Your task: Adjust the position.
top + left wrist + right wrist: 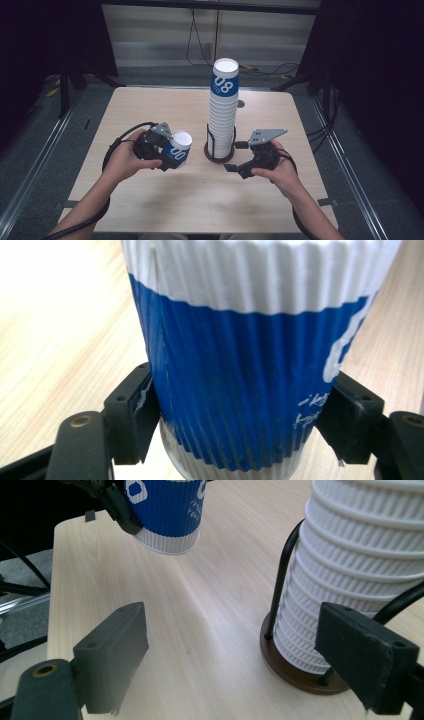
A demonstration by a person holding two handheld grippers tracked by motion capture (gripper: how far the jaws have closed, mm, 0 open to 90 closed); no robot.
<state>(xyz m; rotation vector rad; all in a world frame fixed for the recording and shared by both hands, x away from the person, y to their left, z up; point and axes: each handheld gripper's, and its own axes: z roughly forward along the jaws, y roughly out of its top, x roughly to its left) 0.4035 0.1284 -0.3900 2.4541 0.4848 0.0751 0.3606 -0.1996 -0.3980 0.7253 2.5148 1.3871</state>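
The left hand-held gripper pinches one cup, blue-banded with white ribbing, its two jaws pressing the cup's lower sides as the left gripper view shows. The cup is held tilted just above the worktop, to the left of the stack and clear of it. The right hand-held gripper is spread, with nothing between its two jaws; it sits just right of the stack's base, pointing toward it. In the right gripper view the held cup hangs off the wood, with the stack's lower ribs close in front. The stack is a single tall column of nested cups, too many to count surely, standing upright in one holder with a dark round base and thin black wire uprights, near the middle of the worktop. Two hands grasp the two tools, each trailing one black cable.
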